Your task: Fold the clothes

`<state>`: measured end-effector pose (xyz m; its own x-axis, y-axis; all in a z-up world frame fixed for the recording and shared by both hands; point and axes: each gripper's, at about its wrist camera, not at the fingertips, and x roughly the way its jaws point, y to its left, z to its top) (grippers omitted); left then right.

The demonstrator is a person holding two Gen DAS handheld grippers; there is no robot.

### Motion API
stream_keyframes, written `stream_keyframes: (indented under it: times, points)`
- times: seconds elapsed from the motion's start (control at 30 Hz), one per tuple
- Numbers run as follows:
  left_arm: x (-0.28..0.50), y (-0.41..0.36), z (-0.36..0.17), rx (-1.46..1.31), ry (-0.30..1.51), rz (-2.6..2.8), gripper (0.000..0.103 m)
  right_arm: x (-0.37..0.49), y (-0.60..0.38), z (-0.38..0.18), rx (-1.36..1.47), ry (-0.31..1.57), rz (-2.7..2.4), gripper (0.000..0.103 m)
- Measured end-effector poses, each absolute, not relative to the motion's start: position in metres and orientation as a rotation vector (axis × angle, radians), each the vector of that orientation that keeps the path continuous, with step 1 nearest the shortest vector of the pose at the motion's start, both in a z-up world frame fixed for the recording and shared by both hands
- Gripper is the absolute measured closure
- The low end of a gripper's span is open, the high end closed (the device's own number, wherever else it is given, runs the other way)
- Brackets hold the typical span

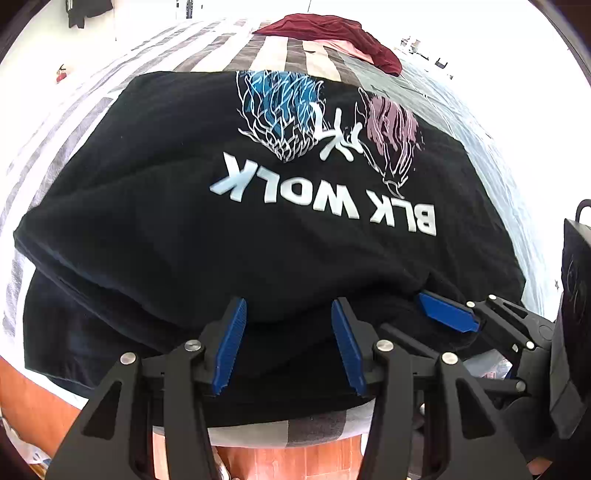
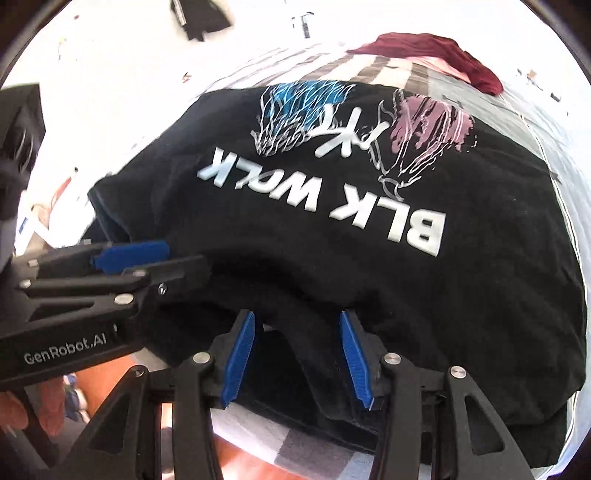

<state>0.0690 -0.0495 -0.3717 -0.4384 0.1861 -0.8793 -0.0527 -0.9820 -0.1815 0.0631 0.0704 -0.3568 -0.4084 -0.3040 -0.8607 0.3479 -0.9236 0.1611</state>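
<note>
A black T-shirt (image 1: 147, 206) printed "BLK WOLK", with blue and pink graphics, lies folded on a striped bed sheet, its print upside down to me. My left gripper (image 1: 288, 339) hangs over the shirt's near folded edge, its blue pads wide apart and pressing on nothing. In the right wrist view it comes in from the left (image 2: 155, 258), fingers resting at the shirt's left fold. My right gripper (image 2: 297, 354) is open too, over the near edge of the shirt (image 2: 406, 295), with dark cloth lying between its pads. One of its pads (image 1: 447, 315) shows at the right.
A maroon garment (image 1: 332, 33) (image 2: 443, 51) lies over something pink at the far end of the grey-and-white striped sheet (image 1: 74, 122). Reddish floor (image 1: 33, 387) shows past the bed's near edge. Dark clothes (image 1: 85, 11) hang on the white wall.
</note>
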Motion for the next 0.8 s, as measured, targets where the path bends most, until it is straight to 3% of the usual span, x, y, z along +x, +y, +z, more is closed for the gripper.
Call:
stream_keyframes:
  times: [0.07, 0.1, 0.13, 0.17, 0.23, 0.5, 0.6, 0.67, 0.73, 0.8]
  points:
    - [0.071, -0.046, -0.379, -1.588, -0.186, 2.553, 0.059, 0.065, 0.070, -0.364, 1.430, 0.079, -2.332, 0.059]
    - [0.072, -0.045, -0.381, -1.592, -0.184, 2.553, 0.073, 0.065, 0.070, -0.365, 1.434, 0.072, -2.328, 0.060]
    - [0.073, -0.044, -0.384, -1.597, -0.183, 2.552, 0.099, 0.064, 0.072, -0.366, 1.443, 0.067, -2.333, 0.070]
    - [0.076, -0.042, -0.383, -1.600, -0.181, 2.546, 0.103, 0.062, 0.075, -0.366, 1.452, 0.062, -2.337, 0.086]
    - [0.084, -0.039, -0.381, -1.603, -0.178, 2.532, 0.103, 0.060, 0.084, -0.366, 1.469, 0.021, -2.332, 0.097]
    - [0.114, -0.041, -0.364, -1.641, -0.190, 2.508, 0.103, 0.087, 0.100, -0.351, 1.476, 0.053, -2.272, 0.098]
    - [0.102, -0.046, -0.341, -1.555, -0.233, 2.543, 0.103, 0.088, 0.102, -0.341, 1.482, 0.068, -2.281, 0.090]
    - [0.088, -0.050, -0.329, -1.503, -0.274, 2.576, 0.100, 0.089, 0.102, -0.323, 1.409, 0.058, -2.303, 0.064]
    - [0.070, -0.054, -0.324, -1.472, -0.324, 2.607, 0.090, 0.083, 0.101, -0.305, 1.341, 0.014, -2.332, 0.051]
    - [0.050, -0.061, -0.324, -1.451, -0.352, 2.651, 0.087, 0.068, 0.099, -0.293, 1.304, -0.053, -2.364, 0.050]
